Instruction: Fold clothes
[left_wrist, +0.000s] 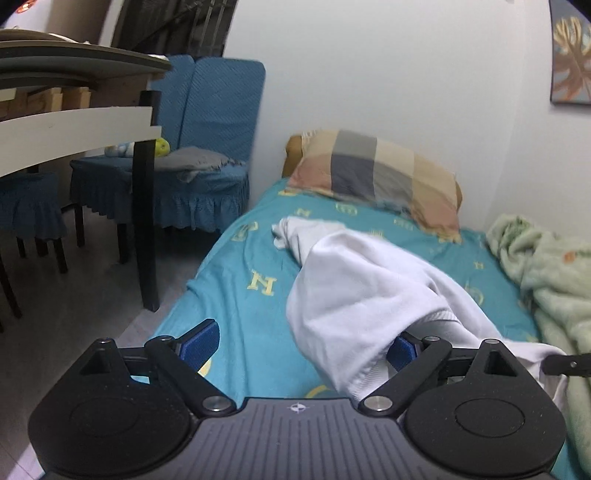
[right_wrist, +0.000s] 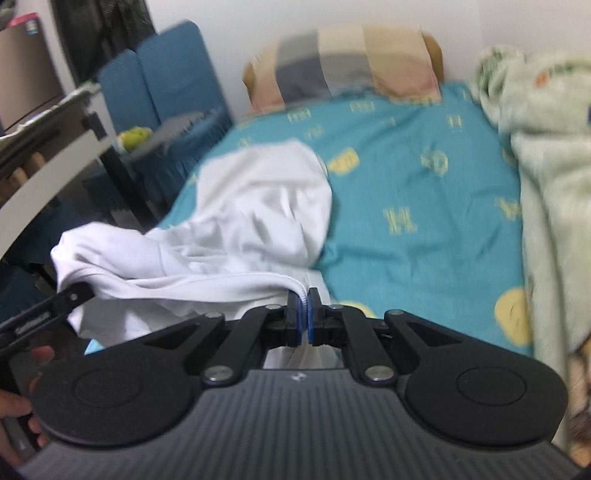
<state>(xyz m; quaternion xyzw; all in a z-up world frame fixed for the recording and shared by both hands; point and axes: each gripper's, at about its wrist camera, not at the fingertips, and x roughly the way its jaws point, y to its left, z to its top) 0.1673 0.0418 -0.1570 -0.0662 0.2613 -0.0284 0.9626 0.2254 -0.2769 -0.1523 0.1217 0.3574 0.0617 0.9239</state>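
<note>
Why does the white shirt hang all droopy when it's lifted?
The white shirt is probably soft and floppy: it sags in folds from the right gripper, pinched shut on its ribbed edge. It likely feels light, and drapes over the open left gripper.

each gripper is built in matte black plastic – two rounded housings with embossed discs, flanking a ribbed grey panel stamped with a small white emblem. black linkage arms are pinned by silver round-headed screws. on the left gripper (left_wrist: 301, 349) blue textured pads (left_wrist: 201, 341) are fitted to the fingers; the same blue pads (right_wrist: 297, 321) are seen on the right gripper (right_wrist: 303, 320). bare skin of a hand (right_wrist: 14, 408) is glimpsed – fingers only, at the right view's left edge.
</note>
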